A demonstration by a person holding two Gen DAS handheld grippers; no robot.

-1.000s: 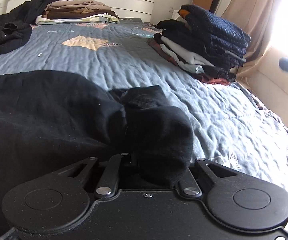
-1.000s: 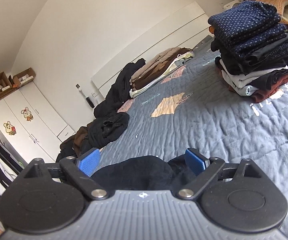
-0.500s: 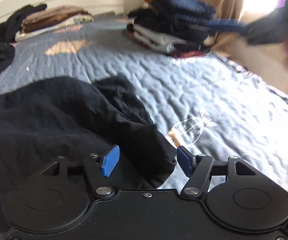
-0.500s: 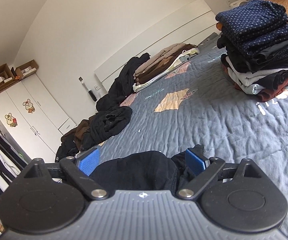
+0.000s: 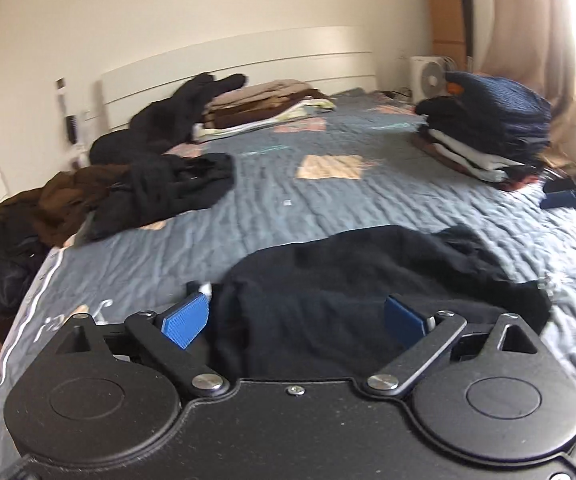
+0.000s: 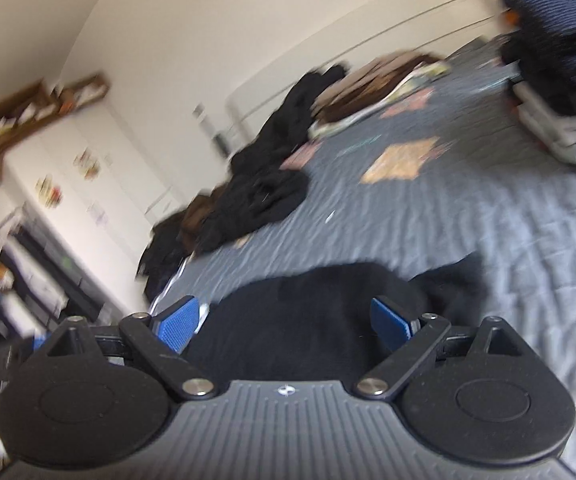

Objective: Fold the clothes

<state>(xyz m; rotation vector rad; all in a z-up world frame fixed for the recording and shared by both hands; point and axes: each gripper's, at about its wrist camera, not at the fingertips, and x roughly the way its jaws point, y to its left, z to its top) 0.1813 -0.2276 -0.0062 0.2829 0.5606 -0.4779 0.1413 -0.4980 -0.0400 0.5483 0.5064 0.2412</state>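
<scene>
While both grippers' fingers (image 5: 404, 320) gape over the black garment (image 5: 368, 280) (unheld): wardrobe (image 6: 100, 184) only rightward.

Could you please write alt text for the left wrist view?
The left tool, jaws wide open after just opening, hangs over a black garment lying on a grey-blue quilt. Beyond are loose dark clothes on the left and a folded stack on the right.
</scene>
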